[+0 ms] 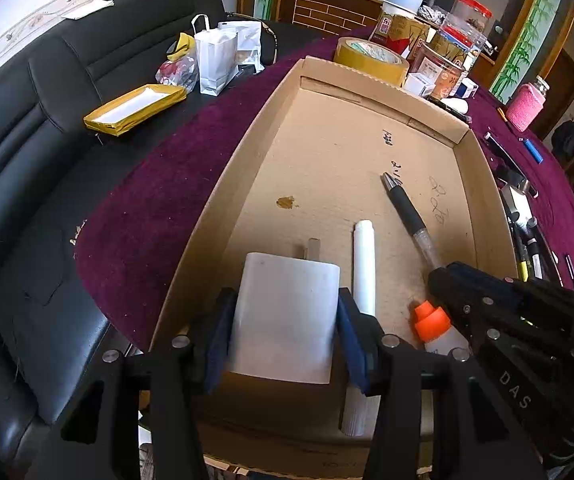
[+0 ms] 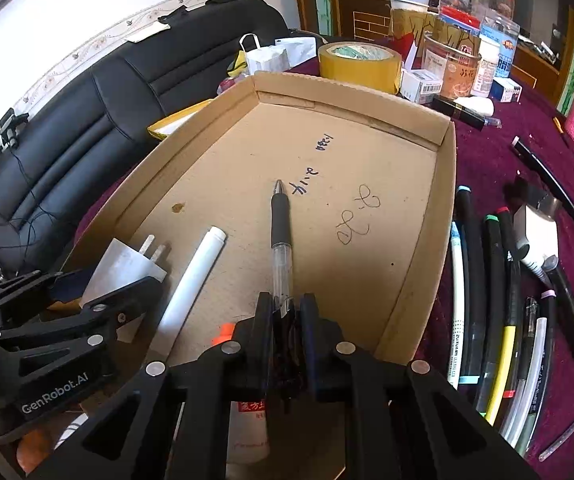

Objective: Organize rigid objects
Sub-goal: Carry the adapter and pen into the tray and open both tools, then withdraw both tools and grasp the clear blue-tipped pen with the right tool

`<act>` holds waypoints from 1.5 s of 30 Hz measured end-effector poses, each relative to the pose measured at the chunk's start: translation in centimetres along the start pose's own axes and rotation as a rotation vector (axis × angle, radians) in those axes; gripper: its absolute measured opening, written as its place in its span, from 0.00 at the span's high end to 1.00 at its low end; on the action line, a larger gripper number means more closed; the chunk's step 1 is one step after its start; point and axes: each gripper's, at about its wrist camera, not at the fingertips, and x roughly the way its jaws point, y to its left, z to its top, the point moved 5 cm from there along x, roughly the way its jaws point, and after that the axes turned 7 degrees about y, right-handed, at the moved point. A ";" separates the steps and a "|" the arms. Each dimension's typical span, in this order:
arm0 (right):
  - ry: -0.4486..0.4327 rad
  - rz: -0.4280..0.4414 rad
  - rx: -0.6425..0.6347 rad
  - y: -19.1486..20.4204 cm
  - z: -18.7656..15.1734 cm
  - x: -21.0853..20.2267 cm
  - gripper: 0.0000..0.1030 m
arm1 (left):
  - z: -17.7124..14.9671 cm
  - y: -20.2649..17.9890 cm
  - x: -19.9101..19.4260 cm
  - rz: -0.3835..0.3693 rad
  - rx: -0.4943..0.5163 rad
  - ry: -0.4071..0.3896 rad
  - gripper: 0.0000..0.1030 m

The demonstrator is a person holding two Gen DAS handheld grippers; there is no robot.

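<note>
My left gripper (image 1: 285,316) is shut on a white plug-in charger (image 1: 285,312), held low over the near left part of the cardboard tray (image 1: 243,148); it also shows in the right wrist view (image 2: 123,268). My right gripper (image 2: 286,312) is shut on the rear end of a black-grip pen (image 2: 280,232), whose tip points to the tray's far side (image 1: 405,208). A white tube (image 1: 364,268) lies between them on the tray floor (image 2: 193,284). An orange-capped glue bottle (image 1: 433,324) lies under the right gripper (image 2: 247,424).
Several pens and markers (image 2: 503,320) lie on the purple cloth right of the tray. A tape roll (image 2: 359,62), jars and small boxes (image 2: 453,64) stand beyond the tray's far wall. A black sofa (image 1: 47,128) with bags is on the left.
</note>
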 end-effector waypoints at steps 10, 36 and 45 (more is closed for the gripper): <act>-0.001 0.025 0.019 -0.6 -0.1 -0.2 0.83 | 0.1 -0.1 0.0 0.016 -0.006 -0.003 0.43; -0.190 0.006 0.573 -20.4 -14.5 -11.3 0.53 | -4.0 -17.2 -5.6 -0.207 0.225 -0.113 0.28; -0.102 -0.129 0.712 -25.2 -15.1 -9.1 0.54 | -4.4 -18.4 -4.8 -0.226 0.247 -0.101 0.28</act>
